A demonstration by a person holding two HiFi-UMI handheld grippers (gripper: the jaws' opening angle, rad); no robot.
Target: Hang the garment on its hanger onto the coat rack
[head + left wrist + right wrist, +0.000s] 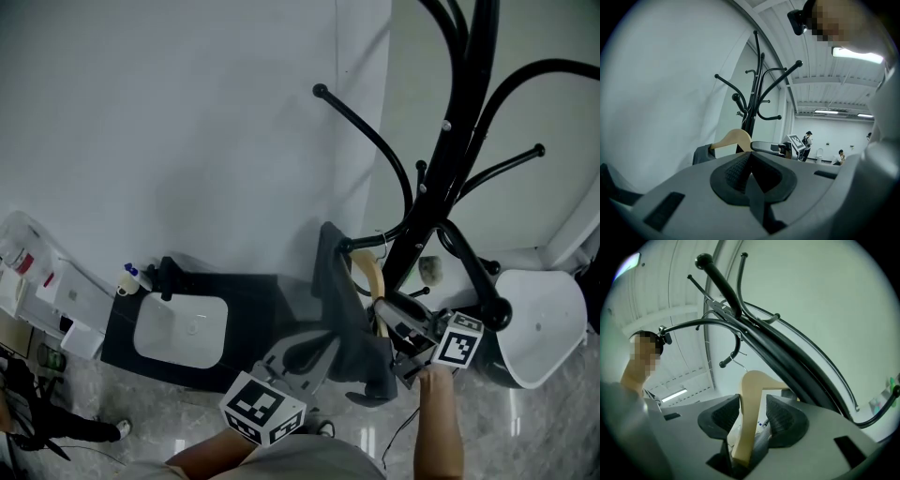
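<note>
The black coat rack (461, 141) stands at the right against the white wall, and it also rises ahead in the left gripper view (753, 93). A wooden hanger (372, 279) carrying a dark grey garment (345, 323) hangs by its wire hook on a low arm of the rack. My right gripper (752, 420) stands open, its pads on either side of the hanger's wooden shoulder (751, 404) with a gap on the right side. In the head view it (389, 314) sits right of the garment. My left gripper (750, 176) is shut on nothing, just left of the garment (701, 153).
A white basin on a dark stand (183, 328) sits lower left, with a cluttered shelf (42, 286) beyond it. A white tub-shaped seat (539, 323) stands right of the rack's base. People (806, 140) are far off in the hall.
</note>
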